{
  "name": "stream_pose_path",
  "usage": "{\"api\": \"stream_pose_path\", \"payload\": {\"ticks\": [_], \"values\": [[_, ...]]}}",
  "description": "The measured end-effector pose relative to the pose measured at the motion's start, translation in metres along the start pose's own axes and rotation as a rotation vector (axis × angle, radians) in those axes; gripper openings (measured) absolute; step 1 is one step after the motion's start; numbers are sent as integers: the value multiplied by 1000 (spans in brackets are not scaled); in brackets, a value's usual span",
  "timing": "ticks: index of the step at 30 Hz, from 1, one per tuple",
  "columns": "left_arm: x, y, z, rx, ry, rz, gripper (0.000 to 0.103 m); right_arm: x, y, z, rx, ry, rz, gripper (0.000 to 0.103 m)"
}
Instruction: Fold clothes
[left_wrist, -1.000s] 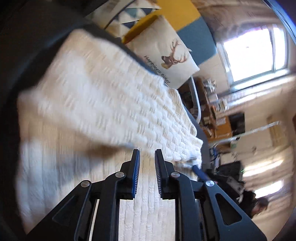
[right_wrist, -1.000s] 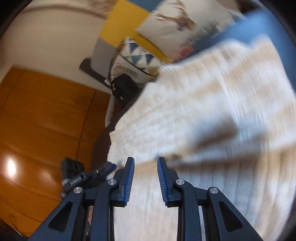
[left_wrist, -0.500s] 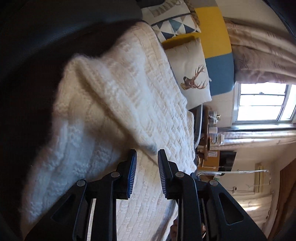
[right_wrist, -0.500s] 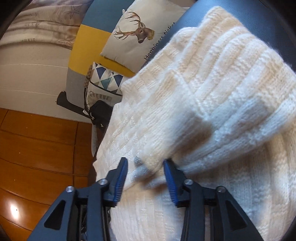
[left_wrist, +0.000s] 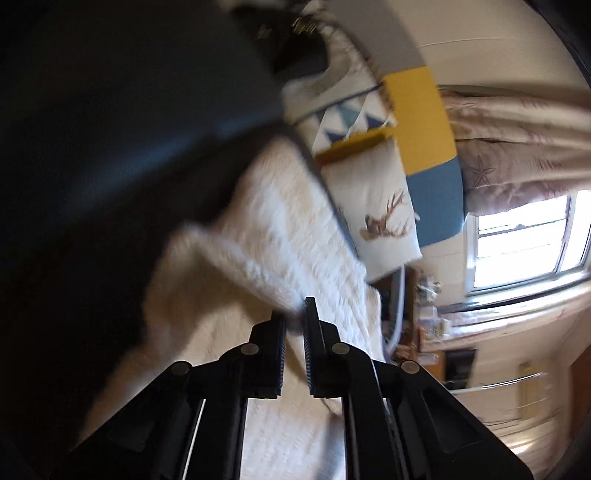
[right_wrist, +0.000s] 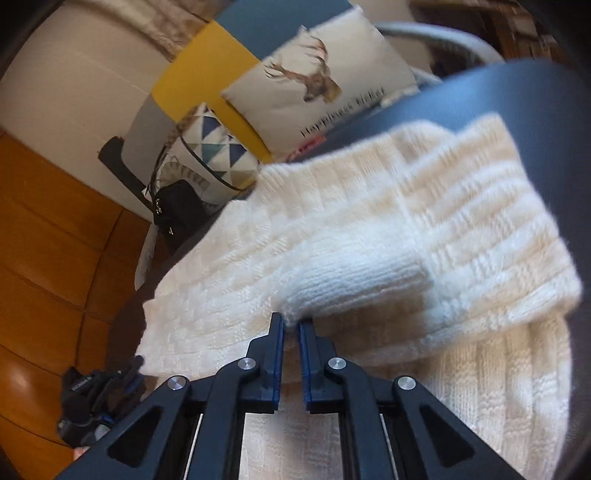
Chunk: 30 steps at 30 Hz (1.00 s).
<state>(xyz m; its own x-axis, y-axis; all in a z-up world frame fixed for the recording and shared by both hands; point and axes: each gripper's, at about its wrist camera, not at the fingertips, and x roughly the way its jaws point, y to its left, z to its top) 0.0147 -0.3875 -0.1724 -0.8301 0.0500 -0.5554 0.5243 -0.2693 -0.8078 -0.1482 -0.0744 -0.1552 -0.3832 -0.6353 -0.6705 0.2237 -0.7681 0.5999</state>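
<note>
A cream knitted sweater (left_wrist: 295, 229) lies spread on a dark blue cushioned surface (left_wrist: 110, 147). One part is doubled over the rest. In the left wrist view my left gripper (left_wrist: 294, 314) is closing, with the edge of that folded layer pinched between its tips. The right wrist view shows the same sweater (right_wrist: 406, 229), with a ribbed cuff-like fold lying across it. My right gripper (right_wrist: 291, 324) is closing on the near end of that fold, and knit shows between its blue pads.
A deer-print cushion (right_wrist: 317, 88) and a triangle-patterned cushion (right_wrist: 210, 155) lean at the far end, with a black bag (right_wrist: 177, 210) beside them. A wooden floor (right_wrist: 44, 258) lies to the left. A black and blue device (right_wrist: 99, 387) sits by the sweater's left corner. A bright window (left_wrist: 524, 240) is at right.
Both pairs of jaws were wider half a second ago and have narrowed onto the folded knit. Both views have swung, and the fold now sits right at the fingertips.
</note>
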Motion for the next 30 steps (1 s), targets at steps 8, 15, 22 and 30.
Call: {"api": "stream_pose_path", "payload": {"ticks": [8, 15, 22, 30], "values": [[3, 27, 4, -23, 10, 79, 8, 21, -5, -8, -18, 38, -53, 7], [-3, 36, 4, -57, 39, 86, 8, 20, -13, -11, 22, 84, -15, 11], [-31, 34, -5, -31, 81, 74, 13, -20, -44, -13, 157, 119, 60, 22], [-16, -10, -1, 96, 75, 42, 21, -18, -4, 17, -79, 57, -38, 22]]}}
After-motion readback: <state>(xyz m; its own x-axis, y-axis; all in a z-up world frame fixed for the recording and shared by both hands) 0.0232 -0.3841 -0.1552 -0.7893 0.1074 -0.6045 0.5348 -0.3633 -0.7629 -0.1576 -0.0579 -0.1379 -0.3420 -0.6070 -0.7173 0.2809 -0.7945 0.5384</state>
